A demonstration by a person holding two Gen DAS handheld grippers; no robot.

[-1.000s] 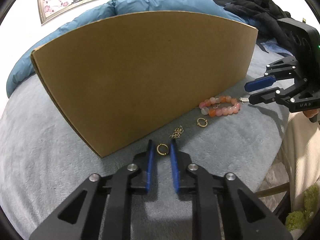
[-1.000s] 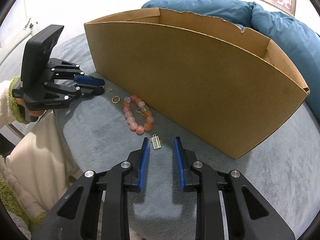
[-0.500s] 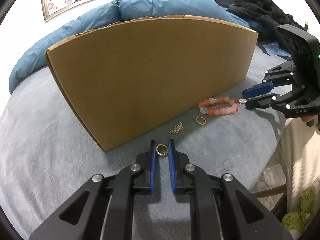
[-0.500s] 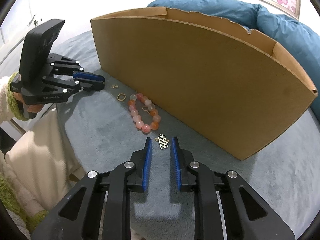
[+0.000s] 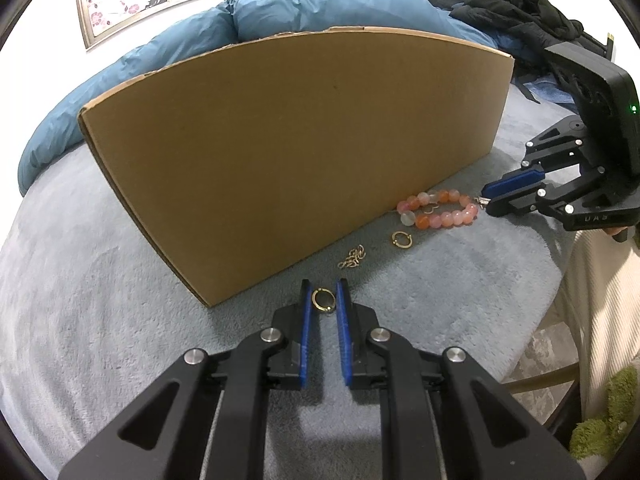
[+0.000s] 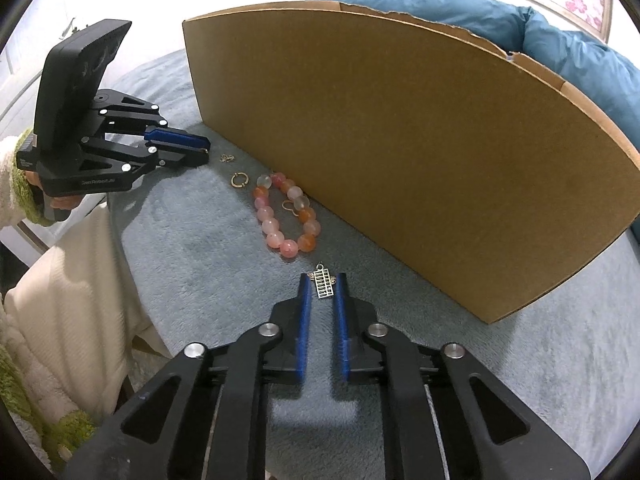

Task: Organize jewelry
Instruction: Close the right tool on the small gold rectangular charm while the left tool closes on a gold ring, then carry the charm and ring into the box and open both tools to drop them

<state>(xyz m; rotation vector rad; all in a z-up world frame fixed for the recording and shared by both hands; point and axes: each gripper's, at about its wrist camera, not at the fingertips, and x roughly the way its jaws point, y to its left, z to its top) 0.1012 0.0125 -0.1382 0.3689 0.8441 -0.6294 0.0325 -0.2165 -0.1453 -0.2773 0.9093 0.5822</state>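
Note:
My left gripper (image 5: 323, 300) is shut on a small gold ring (image 5: 323, 301) on the grey blanket, right in front of the cardboard box (image 5: 300, 140). My right gripper (image 6: 323, 286) has a small silver abacus charm (image 6: 324, 285) between its blue pads. Its jaws are closing and both pads touch the charm. Between the two grippers lie a pink and orange bead bracelet (image 6: 286, 216), a gold hoop (image 6: 239, 179) and a small gold chain piece (image 6: 227, 157). The left gripper (image 6: 206, 148) also shows at the left of the right wrist view.
The tall brown box (image 6: 400, 140) stands along the far side of the jewelry. A blue duvet (image 5: 280, 12) and black clothing (image 5: 516, 4) lie behind it. The blanket's edge (image 5: 560, 280) drops off at the near right, beside a cream sleeve (image 6: 60, 300).
The right jaws have narrowed from wide apart to touching the charm. The left pads drew in slightly on the gold ring. The jewelry on the blanket has not moved.

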